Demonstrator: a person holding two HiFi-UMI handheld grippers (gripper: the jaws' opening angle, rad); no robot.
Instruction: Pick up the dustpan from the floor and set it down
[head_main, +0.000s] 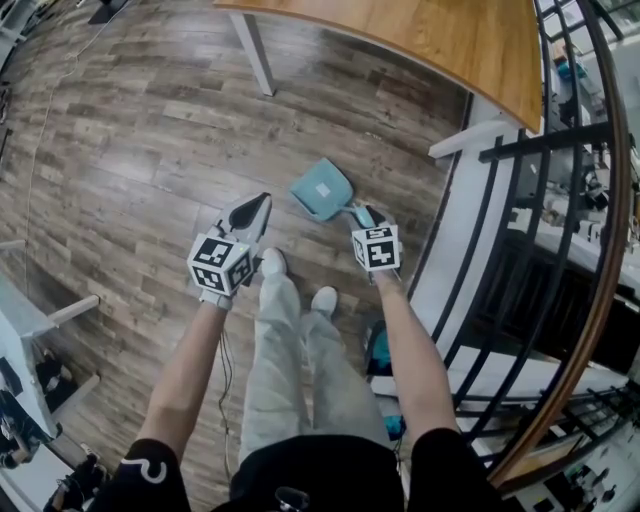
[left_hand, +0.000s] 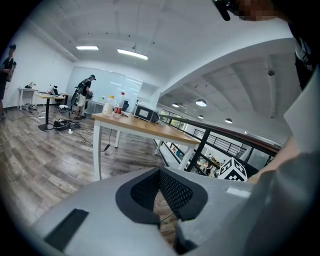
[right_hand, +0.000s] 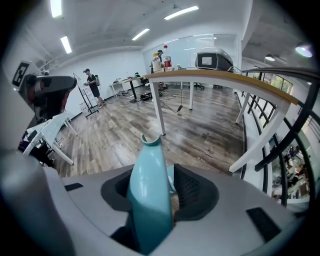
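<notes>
The teal dustpan (head_main: 320, 190) lies on the wooden floor (head_main: 130, 150) just right of the frame's centre in the head view, its pan towards the upper left. Its handle (right_hand: 149, 200) runs down and right into the right gripper (head_main: 362, 215), whose jaws stand partway apart and clasp the handle between their pads. To the left, well clear of the pan, the left gripper (head_main: 255, 207) hovers with its jaw tips together and nothing between them. The person's shoes (head_main: 272, 262) stand just below. A wooden table (head_main: 440, 40) fills the upper right, and a black railing (head_main: 540, 200) runs down the right edge.
</notes>
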